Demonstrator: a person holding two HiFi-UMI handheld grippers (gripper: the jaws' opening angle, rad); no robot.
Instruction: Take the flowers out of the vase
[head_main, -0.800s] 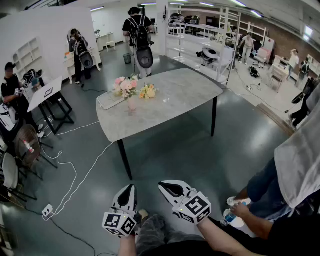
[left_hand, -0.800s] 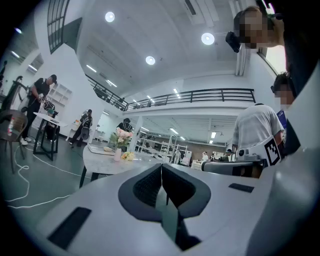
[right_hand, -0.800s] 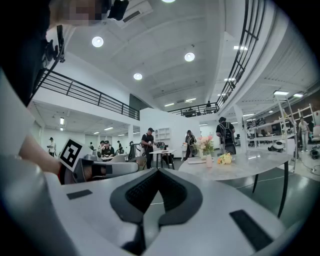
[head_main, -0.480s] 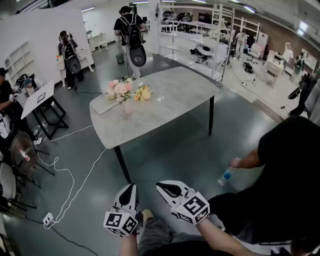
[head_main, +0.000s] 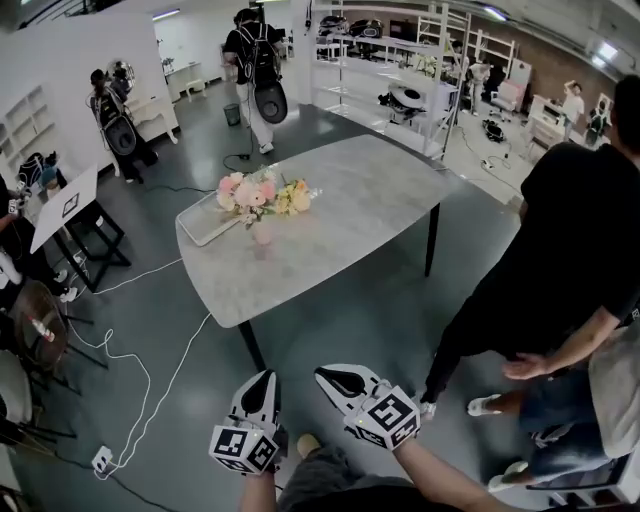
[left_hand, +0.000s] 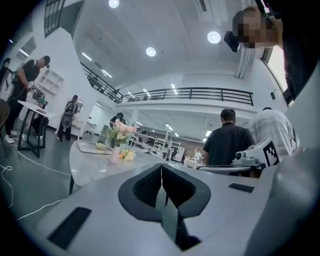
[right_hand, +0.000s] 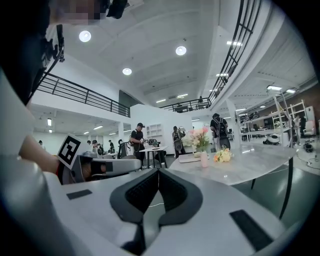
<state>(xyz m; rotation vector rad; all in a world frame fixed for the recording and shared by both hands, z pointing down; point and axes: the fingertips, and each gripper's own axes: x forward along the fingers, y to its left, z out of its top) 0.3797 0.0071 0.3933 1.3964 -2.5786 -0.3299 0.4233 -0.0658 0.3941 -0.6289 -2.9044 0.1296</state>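
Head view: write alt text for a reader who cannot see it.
A grey table holds a pink vase of flowers, with a yellow bunch lying beside it. At the bottom edge, the left tongs and right tongs are shut and empty, well short of the table. A person in black stands at right.

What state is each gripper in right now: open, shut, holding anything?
Left gripper: shut, nothing between the jaws.
Right gripper: shut, nothing between the jaws.

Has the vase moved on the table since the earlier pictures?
No. The vase stands at the same place on the table, right beside the white tray, and the pink flowers are still in it.
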